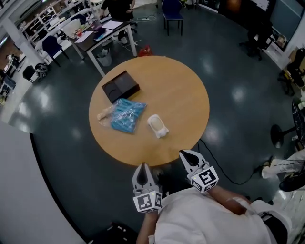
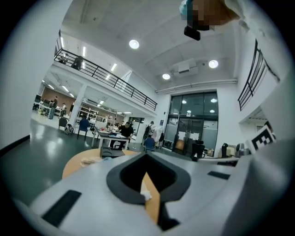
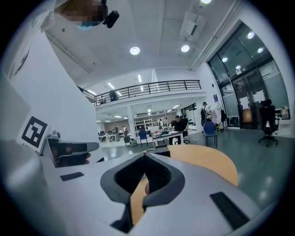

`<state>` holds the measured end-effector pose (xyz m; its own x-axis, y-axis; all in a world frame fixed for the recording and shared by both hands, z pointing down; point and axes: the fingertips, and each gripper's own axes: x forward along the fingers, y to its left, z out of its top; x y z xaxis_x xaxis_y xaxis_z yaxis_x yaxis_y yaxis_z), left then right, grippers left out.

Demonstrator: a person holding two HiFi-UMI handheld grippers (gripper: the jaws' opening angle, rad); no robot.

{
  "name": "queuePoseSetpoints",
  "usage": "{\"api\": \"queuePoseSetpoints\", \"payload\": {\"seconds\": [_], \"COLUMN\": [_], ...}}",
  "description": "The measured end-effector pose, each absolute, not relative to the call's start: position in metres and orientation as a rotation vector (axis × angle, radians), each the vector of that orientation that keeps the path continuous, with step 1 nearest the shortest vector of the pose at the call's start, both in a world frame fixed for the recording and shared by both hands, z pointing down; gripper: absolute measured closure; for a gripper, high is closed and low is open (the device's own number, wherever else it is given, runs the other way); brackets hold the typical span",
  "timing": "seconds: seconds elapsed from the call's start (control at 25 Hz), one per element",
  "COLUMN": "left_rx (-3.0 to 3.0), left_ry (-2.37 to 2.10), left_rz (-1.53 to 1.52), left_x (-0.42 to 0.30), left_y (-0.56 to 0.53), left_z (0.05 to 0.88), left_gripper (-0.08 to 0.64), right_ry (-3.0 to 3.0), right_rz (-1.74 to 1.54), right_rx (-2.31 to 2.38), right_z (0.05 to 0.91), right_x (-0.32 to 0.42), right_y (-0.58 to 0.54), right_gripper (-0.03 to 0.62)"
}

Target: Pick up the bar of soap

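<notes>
On the round wooden table (image 1: 181,95) lies a white oblong piece (image 1: 157,126), apparently the soap in its dish, near the front middle. Left of it is a blue plastic-wrapped pack (image 1: 126,116) with a cream lump (image 1: 104,114) at its left end. Both grippers hover off the table's near edge, pointing at it. My left gripper (image 1: 142,167) is shut and holds nothing. My right gripper (image 1: 184,154) is also shut and holds nothing. In the left gripper view the jaw tips (image 2: 146,156) meet, and the same goes for the right gripper view (image 3: 145,154).
A black box (image 1: 120,86) sits at the table's far left. Behind the table stand a desk (image 1: 97,35), a bin (image 1: 104,57) and a blue chair (image 1: 171,14). A cable (image 1: 224,167) runs over the dark floor at the right. People sit at desks in the distance.
</notes>
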<state>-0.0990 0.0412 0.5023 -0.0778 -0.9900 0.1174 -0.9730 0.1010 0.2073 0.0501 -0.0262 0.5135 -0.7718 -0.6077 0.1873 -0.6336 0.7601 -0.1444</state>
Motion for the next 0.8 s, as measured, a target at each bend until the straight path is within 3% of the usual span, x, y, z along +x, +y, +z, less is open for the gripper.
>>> {"api": "queuePoseSetpoints", "payload": {"seconds": [0.4, 0.8], "left_rx": [2.0, 1.913], "left_ry": [-2.038, -2.055], "left_rz": [-0.164, -0.148], "left_x": [-0.159, -0.179], "left_y": [-0.04, -0.073], "left_z": [0.5, 0.521], "left_gripper": [0.555, 0.555], "right_ry": [-2.716, -2.468], "right_rz": [0.232, 0.261], "right_rx": [1.078, 0.935], "right_z": [0.534, 0.651], "right_x": [-0.02, -0.068], "right_y": [-0.118, -0.184], "right_gripper": [0.578, 0.574]}}
